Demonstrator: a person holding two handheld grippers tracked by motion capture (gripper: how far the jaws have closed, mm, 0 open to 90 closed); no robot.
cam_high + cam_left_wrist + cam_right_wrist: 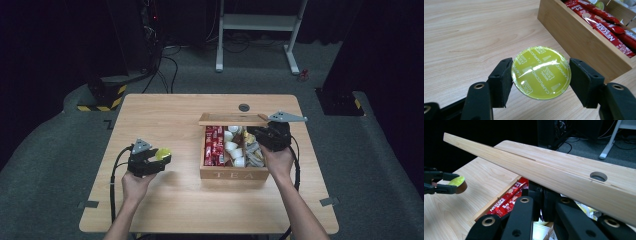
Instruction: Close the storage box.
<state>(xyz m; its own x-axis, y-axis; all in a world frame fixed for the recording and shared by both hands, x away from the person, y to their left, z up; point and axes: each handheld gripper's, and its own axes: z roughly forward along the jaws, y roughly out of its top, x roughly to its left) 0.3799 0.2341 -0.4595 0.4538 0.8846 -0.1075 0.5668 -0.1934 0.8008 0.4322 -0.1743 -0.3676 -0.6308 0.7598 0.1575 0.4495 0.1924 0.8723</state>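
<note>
My left gripper is shut on a yellow-green cappuccino capsule, its jaws clamping the foil-topped rim on both sides a little above the table. It is left of the wooden tea box. The capsule also appears at the far left of the right gripper view. My right gripper is at the box's right rear, its jaws closed on the edge of the raised lid. The lid stands tilted up at the back of the box.
Red Nescafe sachets fill the box's left compartment; white pods and mixed packets lie to their right. A round cable hole sits in the table behind the box. Beyond the table stand a white desk frame and dark equipment.
</note>
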